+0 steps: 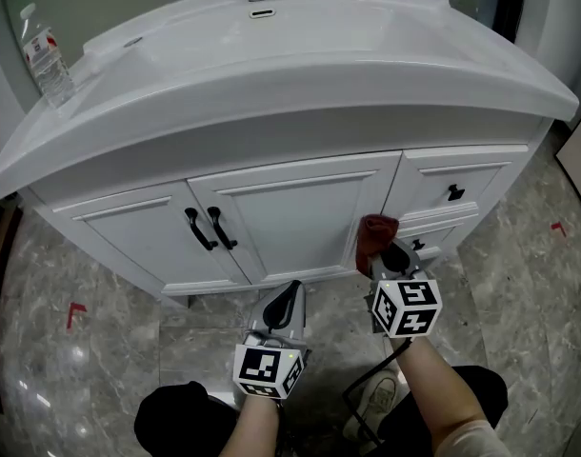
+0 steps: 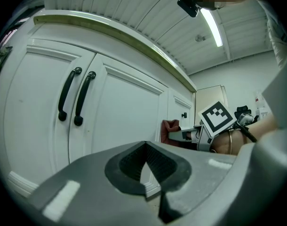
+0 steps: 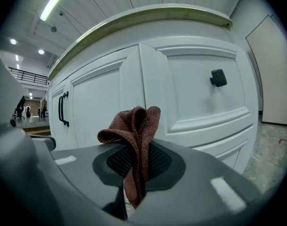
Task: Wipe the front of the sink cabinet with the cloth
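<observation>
My right tool [image 1: 393,255] is closed on the cloth [image 3: 135,140]. The reddish-brown knit is pinched between the pads, a bunched wad stands up past the tips and a short tail hangs below. The cloth sits low at the cabinet [image 1: 300,212] front, by the upright strip between the right door and the drawers. I can't tell if it's touching the panel or just off it. My left tool [image 1: 283,303] is closed on nothing and held low in front of the doors, well clear of the handles [image 1: 210,228].

The cloth looks light, soft and floppy, with nothing to break. It'll fold and drag under pressure, so the grip should stay on the gathered middle, as it is now, with enough wad out front to take the contact. If it's held too near an edge, it'd likely pull out on a stroke. The painted panels look smooth, so it should slide easily. The raised mouldings and the drawer knob [image 3: 218,77] could snag the loose folds.
</observation>
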`<state>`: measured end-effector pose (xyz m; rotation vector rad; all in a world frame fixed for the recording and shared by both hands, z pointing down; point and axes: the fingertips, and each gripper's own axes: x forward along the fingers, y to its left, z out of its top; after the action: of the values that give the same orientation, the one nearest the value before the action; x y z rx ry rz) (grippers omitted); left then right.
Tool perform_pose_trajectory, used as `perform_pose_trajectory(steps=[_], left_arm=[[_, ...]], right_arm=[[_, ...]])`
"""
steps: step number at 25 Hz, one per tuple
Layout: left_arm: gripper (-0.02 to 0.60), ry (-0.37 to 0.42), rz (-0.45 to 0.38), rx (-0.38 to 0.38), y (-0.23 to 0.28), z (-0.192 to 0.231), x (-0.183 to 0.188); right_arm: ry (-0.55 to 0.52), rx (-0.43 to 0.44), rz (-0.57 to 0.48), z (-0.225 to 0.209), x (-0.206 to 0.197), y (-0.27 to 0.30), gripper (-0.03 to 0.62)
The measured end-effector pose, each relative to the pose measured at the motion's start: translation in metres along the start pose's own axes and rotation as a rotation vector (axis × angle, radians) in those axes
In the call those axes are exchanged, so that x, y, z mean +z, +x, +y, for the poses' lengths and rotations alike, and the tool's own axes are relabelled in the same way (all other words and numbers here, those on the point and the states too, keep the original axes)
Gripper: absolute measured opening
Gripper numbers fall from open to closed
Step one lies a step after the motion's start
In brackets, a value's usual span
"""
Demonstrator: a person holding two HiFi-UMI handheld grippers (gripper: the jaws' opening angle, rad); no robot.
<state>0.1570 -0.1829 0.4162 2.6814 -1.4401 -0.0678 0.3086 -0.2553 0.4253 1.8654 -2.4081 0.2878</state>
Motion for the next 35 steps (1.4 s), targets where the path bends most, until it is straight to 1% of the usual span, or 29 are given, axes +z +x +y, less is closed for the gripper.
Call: perform_pose_trajectory(steps=[3, 7, 10, 14, 19, 22, 25, 28, 32, 35], left_arm=[[0.0, -0.003, 0.004, -0.001, 0.002, -0.002, -0.003], [0.0, -0.001, 0.021, 0.021, -0.005, 0.009, -0.011], [0.0, -0.003, 0.027, 0.059, -0.016, 0.03, -0.014], [0.0, -0.003, 0.034, 0.127, -0.038, 0.065, -0.02], [0.0, 0.016, 0.041, 0.203, -0.068, 0.104, -0.023], [0.0, 0.023, 0.048, 0.224, -0.081, 0.117, -0.026], [0.0, 0.005, 0.035, 0.242, -0.088, 0.127, -0.027], [0.0, -0.022, 0.012, 0.245, -0.087, 0.132, -0.027], [0.0, -0.051, 0.014, 0.229, -0.079, 0.126, -0.034], [0.0, -0.054, 0.023, 0.213, -0.071, 0.119, -0.038]], right_arm=[[-0.008, 0.001, 0.021, -0.002, -0.008, -0.002, 0.077], [-0.018, 0.056, 0.036, 0.025, -0.024, 0.001, 0.077], [-0.025, 0.131, 0.055, 0.063, -0.041, 0.013, 0.078], [-0.03, 0.24, 0.085, 0.124, -0.062, 0.032, 0.078], [-0.044, 0.371, 0.095, 0.2, -0.073, 0.05, 0.078], [-0.052, 0.416, 0.098, 0.231, -0.077, 0.058, 0.078], [-0.048, 0.425, 0.106, 0.247, -0.083, 0.066, 0.077], [-0.034, 0.413, 0.117, 0.251, -0.091, 0.074, 0.077], [-0.06, 0.377, 0.106, 0.236, -0.09, 0.077, 0.077], [-0.073, 0.357, 0.099, 0.218, -0.086, 0.075, 0.078]])
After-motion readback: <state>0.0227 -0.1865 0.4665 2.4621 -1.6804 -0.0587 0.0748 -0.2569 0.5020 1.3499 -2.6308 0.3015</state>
